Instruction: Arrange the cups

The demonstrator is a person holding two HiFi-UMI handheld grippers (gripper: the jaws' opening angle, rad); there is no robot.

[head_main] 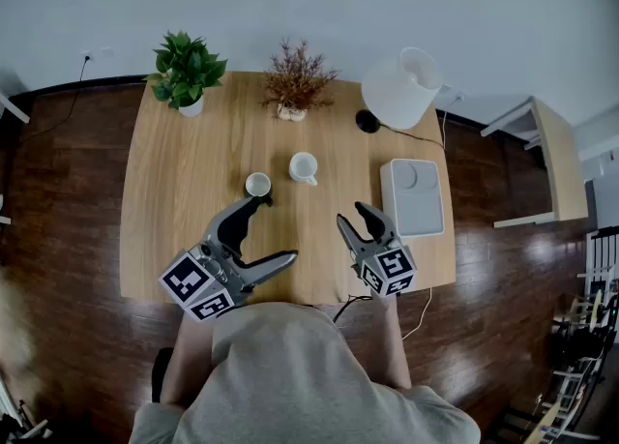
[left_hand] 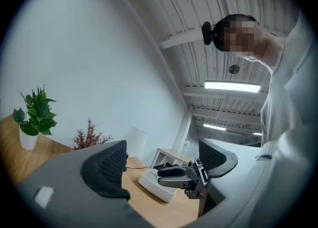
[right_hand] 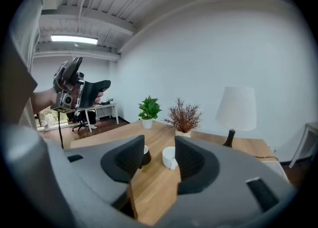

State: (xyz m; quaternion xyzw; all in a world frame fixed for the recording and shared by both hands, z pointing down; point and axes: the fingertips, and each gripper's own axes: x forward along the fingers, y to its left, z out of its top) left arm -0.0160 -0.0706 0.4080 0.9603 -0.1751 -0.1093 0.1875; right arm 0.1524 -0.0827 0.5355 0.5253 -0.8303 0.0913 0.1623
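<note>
Two cups stand near the middle of the wooden table (head_main: pixel 174 191). One is a small cup (head_main: pixel 258 184) with a white inside and a dark outside. To its right is a white mug (head_main: pixel 304 167) with a handle. My left gripper (head_main: pixel 276 229) hovers over the table's front part, jaws spread wide and empty, its upper tip close to the small cup. My right gripper (head_main: pixel 351 216) is open and empty, short of the mug. In the right gripper view the mug (right_hand: pixel 169 157) shows between the jaws, and the dark cup (right_hand: pixel 145 155) is half hidden by the left jaw.
At the table's back stand a green potted plant (head_main: pixel 186 73), a dried plant (head_main: pixel 295 79) and a white lamp (head_main: pixel 401 89). A white lidded box (head_main: pixel 414 198) lies at the right side. A small side table (head_main: pixel 551 157) stands beyond the right edge.
</note>
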